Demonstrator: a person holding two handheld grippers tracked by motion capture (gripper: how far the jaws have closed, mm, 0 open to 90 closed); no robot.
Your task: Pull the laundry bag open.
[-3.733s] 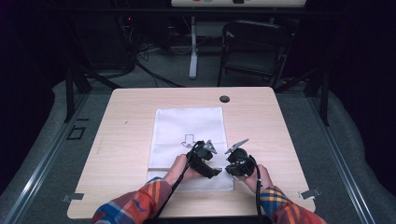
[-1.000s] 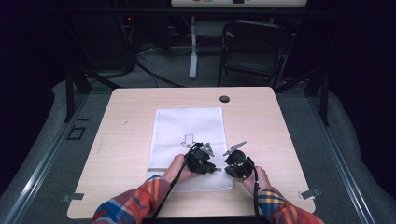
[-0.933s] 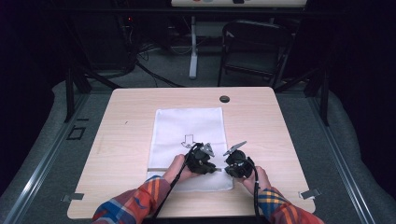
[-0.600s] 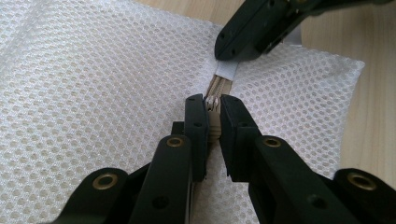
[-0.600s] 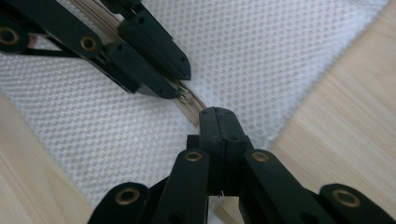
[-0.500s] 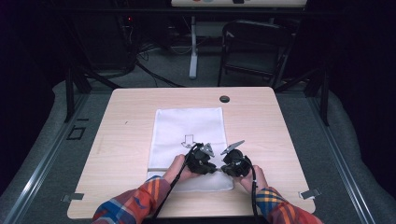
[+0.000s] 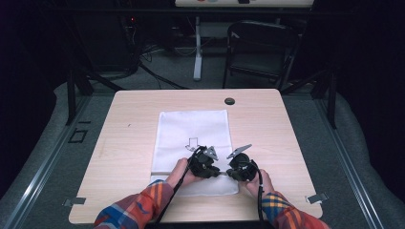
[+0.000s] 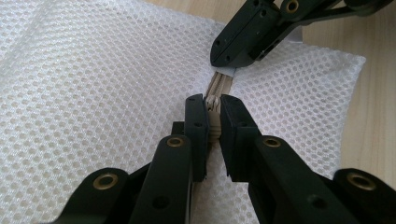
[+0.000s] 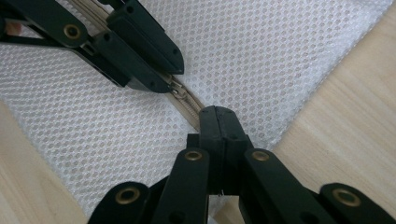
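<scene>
While the left gripper (image 8: 213, 109) clamps the zipper pull (image 8: 213, 103), the right gripper (image 9: 217, 116) pinches the zipper's (image 8: 217, 85) end, zipper running between them.

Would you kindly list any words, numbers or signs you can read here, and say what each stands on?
No words or numbers can be read.
One sign: the outline of a downward-pointing arrow on the white mesh bag.
Coloured marks at the top edge of the high view: too small to read.
</scene>
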